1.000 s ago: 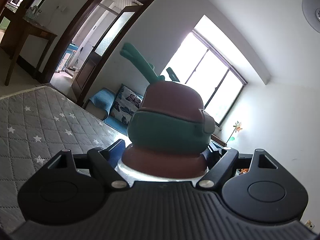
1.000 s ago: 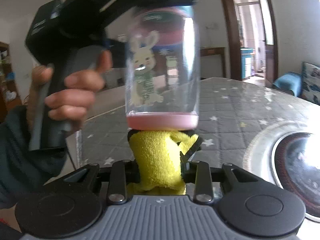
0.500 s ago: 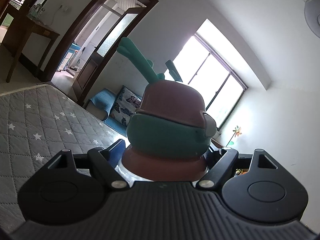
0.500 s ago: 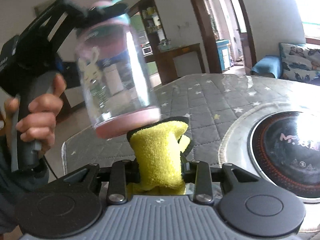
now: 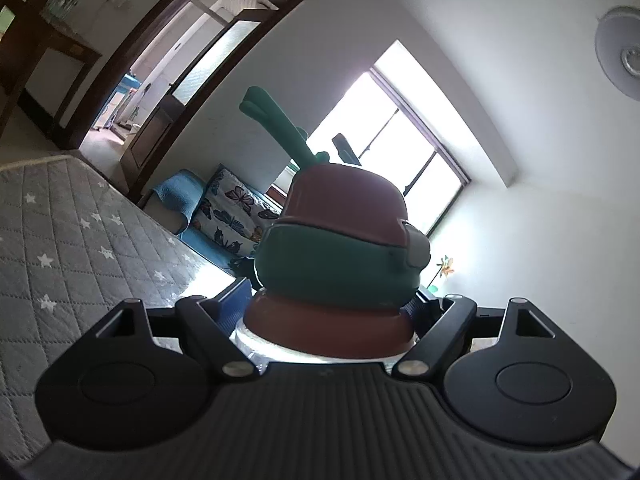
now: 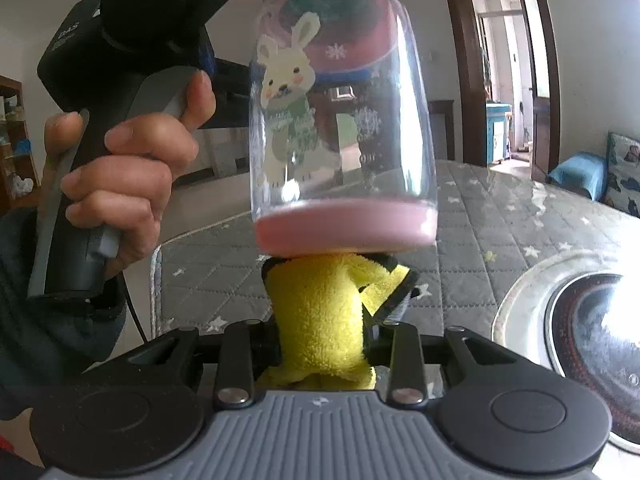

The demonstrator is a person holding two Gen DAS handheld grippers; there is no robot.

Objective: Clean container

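A clear baby bottle (image 6: 340, 120) with a rabbit print, a pink base and a pink and green lid hangs upright in the air. My left gripper (image 5: 332, 312) is shut on its neck just under the lid (image 5: 340, 248); the same gripper shows in the right wrist view (image 6: 132, 40), held by a hand. My right gripper (image 6: 332, 320) is shut on a yellow cloth (image 6: 324, 312). The top of the cloth touches the bottle's pink base from below.
A table with a grey quilted star-print cover (image 6: 500, 216) lies under both grippers and also shows in the left wrist view (image 5: 72, 240). A round metal tray with a dark induction cooker (image 6: 592, 332) sits at the right. A doorway (image 6: 504, 60) and a blue sofa (image 5: 224, 208) stand behind.
The bottle was tilted and off to the left half a second ago; now it stands upright over the cloth. The cloth touches its base again.
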